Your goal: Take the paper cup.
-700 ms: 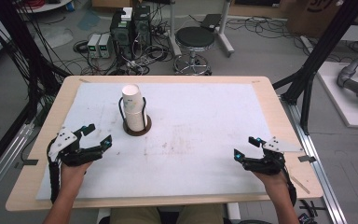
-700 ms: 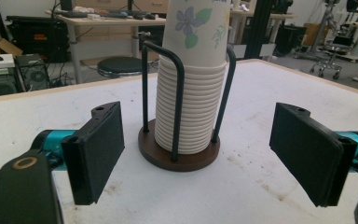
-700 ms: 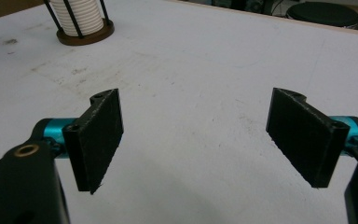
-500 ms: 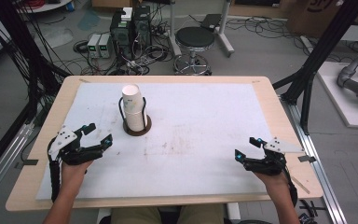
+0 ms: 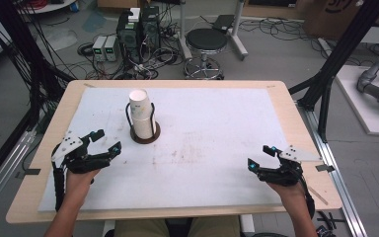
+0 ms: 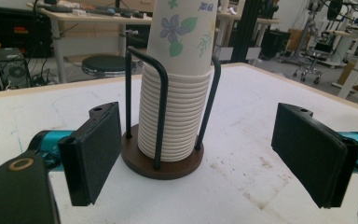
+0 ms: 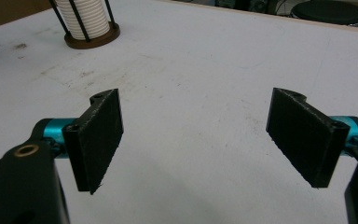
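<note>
Near cup stack point(image 5: 142, 118), L tool point(image 5: 107, 140) open.

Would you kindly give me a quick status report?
Left tongs open, facing cup stack. Right tongs open over bare mat. Stack upright in holder. Nothing between.

The top of the paper cup stack point(image 6: 177, 79) is cut off by the left gripper view's upper edge.

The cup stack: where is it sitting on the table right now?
In the high view the cup stack stands upright in its wire holder on the table's left half, towards the far edge, just ahead of the open left gripper and apart from it.
</note>
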Motion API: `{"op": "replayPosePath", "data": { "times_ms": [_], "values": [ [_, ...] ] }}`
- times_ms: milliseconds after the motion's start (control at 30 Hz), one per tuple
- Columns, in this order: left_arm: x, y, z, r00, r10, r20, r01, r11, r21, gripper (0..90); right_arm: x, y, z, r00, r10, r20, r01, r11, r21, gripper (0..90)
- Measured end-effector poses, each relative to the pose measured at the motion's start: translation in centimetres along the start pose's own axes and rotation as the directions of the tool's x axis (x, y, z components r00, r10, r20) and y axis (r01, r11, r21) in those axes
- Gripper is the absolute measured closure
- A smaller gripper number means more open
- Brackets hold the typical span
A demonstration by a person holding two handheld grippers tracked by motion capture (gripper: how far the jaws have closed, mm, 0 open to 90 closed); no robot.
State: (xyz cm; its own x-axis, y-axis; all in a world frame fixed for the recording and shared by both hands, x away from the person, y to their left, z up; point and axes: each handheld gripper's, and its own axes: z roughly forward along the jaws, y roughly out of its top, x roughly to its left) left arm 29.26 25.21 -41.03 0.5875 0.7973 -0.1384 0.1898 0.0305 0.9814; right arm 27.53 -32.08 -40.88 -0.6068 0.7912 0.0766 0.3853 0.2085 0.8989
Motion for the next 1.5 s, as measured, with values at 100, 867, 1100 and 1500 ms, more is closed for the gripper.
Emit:
{"op": "replayPosePath", "data": {
  "times_ms": [100, 867, 1100, 1500],
  "values": [
    [0.0, 0.6, 0.3, 1.0000, -0.004, 0.004, 0.004, 1.0000, -0.001, 16.2, 0.2, 0.2, 0.0, 1.0000, -0.008, 0.002, 0.008, 1.000, -0.005, 18.9],
    [1.3, 9.2, 6.3, 0.9969, 0.054, 0.057, -0.059, 0.9941, 0.090, 16.4, 0.3, 0.6, 0.2, 0.9996, -0.025, -0.012, 0.026, 1.000, 0.013, 18.9],
    [1.2, 10.1, 9.0, 0.9963, 0.071, 0.049, -0.078, 0.9866, 0.143, 16.4, 0.3, 0.6, 0.1, 0.9996, -0.024, -0.017, 0.024, 1.000, 0.013, 18.9],
    [0.6, 10.1, 12.4, 0.9941, 0.096, 0.051, -0.105, 0.9710, 0.215, 20.7, 0.1, 0.5, 0.1, 0.9997, -0.019, -0.015, 0.019, 1.000, 0.013, 18.9]
  ]
}}
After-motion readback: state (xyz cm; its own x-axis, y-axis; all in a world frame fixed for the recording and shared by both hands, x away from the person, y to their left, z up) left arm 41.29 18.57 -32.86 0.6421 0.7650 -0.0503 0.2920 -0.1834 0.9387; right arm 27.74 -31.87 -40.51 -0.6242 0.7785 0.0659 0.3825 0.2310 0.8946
